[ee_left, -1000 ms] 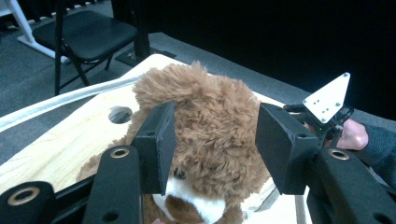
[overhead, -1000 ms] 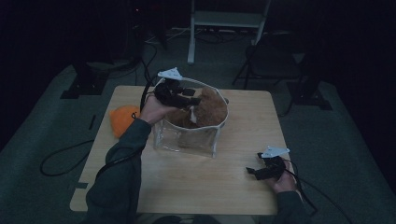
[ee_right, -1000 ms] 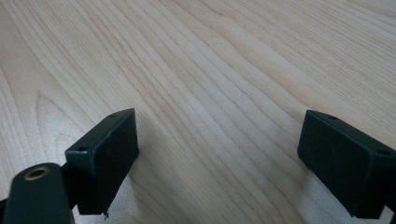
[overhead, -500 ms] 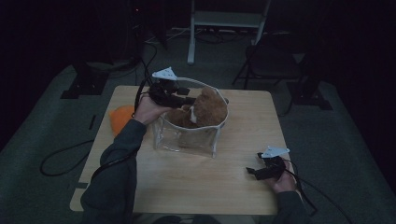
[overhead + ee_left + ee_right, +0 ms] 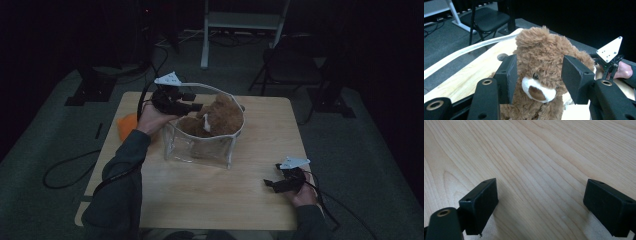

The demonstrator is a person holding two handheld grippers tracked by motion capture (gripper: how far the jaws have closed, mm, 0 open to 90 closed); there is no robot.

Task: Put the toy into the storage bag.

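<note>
A brown teddy bear [image 5: 220, 115] sits upright in a clear plastic bag [image 5: 200, 150] with a white rim at the middle of the wooden table [image 5: 220, 200]. My left gripper [image 5: 193, 105] hovers at the bag's left rim, pointing at the bear. In the left gripper view it [image 5: 537, 75] is open, its jaws standing either side of the bear's face [image 5: 541, 50] a little short of it. At the table's front right, my right gripper [image 5: 269, 183] rests low on the wood. Its jaws [image 5: 540, 202] are wide open over bare table.
An orange object [image 5: 127, 125] lies on the table left of the bag, partly behind my left arm. A dark chair [image 5: 290, 65] and a white stand [image 5: 240, 20] sit on the floor beyond the table. Cables trail from both grippers.
My left gripper has drawn back a little leftward, from over the bag toward its left rim. The right gripper has stayed put.
</note>
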